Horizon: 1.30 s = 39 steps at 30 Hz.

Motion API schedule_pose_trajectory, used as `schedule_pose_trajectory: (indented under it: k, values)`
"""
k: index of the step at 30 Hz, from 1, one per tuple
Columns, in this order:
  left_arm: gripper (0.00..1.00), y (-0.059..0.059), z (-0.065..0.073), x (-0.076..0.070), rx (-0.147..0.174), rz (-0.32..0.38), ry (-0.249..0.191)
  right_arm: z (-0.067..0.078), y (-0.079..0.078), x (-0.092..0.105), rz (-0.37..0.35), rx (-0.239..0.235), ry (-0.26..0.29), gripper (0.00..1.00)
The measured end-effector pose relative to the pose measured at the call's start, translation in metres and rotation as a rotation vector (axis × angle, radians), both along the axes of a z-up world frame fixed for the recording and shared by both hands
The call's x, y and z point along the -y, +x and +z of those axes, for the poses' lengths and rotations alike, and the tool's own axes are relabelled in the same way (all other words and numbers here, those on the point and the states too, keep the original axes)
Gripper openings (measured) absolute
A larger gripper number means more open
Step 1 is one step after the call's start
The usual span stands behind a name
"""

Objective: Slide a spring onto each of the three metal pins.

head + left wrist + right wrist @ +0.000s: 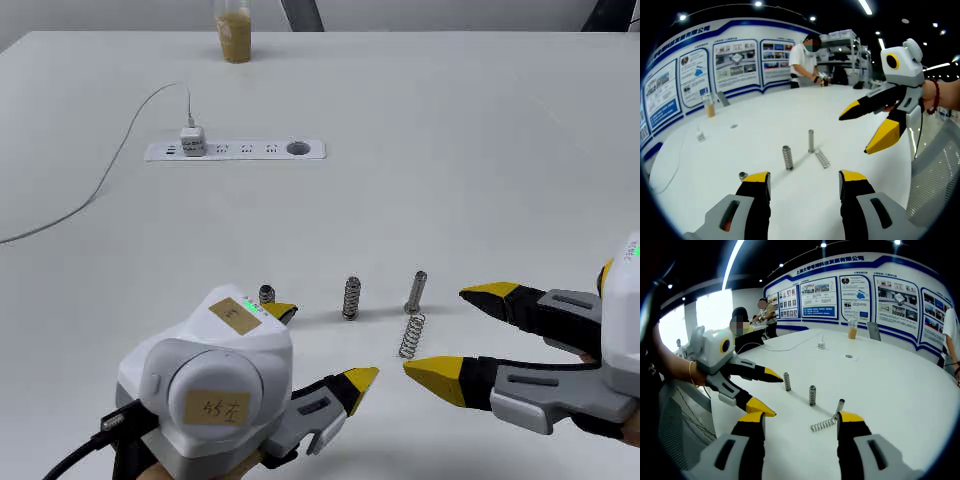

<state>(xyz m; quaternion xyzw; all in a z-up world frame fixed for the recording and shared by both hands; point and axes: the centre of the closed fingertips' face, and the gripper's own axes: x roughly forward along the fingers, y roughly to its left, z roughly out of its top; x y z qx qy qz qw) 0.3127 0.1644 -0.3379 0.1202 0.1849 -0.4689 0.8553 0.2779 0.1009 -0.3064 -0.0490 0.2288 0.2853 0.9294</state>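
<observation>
A white bench (480, 150) has three pins standing in a row. The left pin (267, 289) has a spring (267, 297) around it. The middle pin (352, 282) has a spring (351, 303) around it too. The right pin (416, 290) is bare. A loose spring (412, 335) lies flat on the bench, just in front of the right pin and close to it. The left gripper (320, 345) is open and holds nothing. One of its yellow tips is just beside the left pin. The right gripper (440, 330) is open too and holds nothing. Its tips point at the right pin and the loose spring, and one tip is near the end of the loose spring. In the left gripper view, the left gripper (805, 176) has the middle pin (787, 157), the right pin (811, 140) and the loose spring (822, 158) in front of it, and the right gripper (855, 135) comes in from the right side. In the right gripper view, the loose spring (823, 425) lies between the jaws of the right gripper (801, 417), beside the right pin (840, 406). Far back on the bench are a power strip (260, 150) with a white charger (192, 138) and a cable (110, 170), and a cup (235, 35).
</observation>
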Motion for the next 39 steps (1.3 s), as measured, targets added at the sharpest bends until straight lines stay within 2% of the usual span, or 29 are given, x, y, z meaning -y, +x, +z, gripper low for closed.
schedule_pose_trajectory:
  k: [7,10,20,28,34,39]
  values:
    - [0.53,-0.002,-0.005,0.016,-0.024,-0.029,-0.007,-0.004,-0.013,0.008,-0.002,-0.011,0.008,0.62]
    - [0.50,-0.003,-0.008,0.024,-0.046,-0.041,-0.017,-0.006,-0.019,0.011,-0.002,-0.015,0.020,0.63]
    - [0.43,-0.001,-0.020,0.047,-0.082,-0.061,-0.023,-0.009,-0.030,0.022,-0.031,-0.018,0.041,0.65]
    - [0.36,0.001,-0.034,0.062,-0.097,-0.065,-0.010,-0.015,-0.033,0.031,-0.065,-0.026,0.037,0.65]
    - [0.30,0.005,-0.040,0.069,-0.110,-0.059,-0.018,-0.018,-0.033,0.037,-0.085,-0.025,0.039,0.63]
    - [0.26,0.007,-0.046,0.074,-0.111,-0.059,-0.005,-0.019,-0.032,0.042,-0.106,-0.023,0.045,0.61]
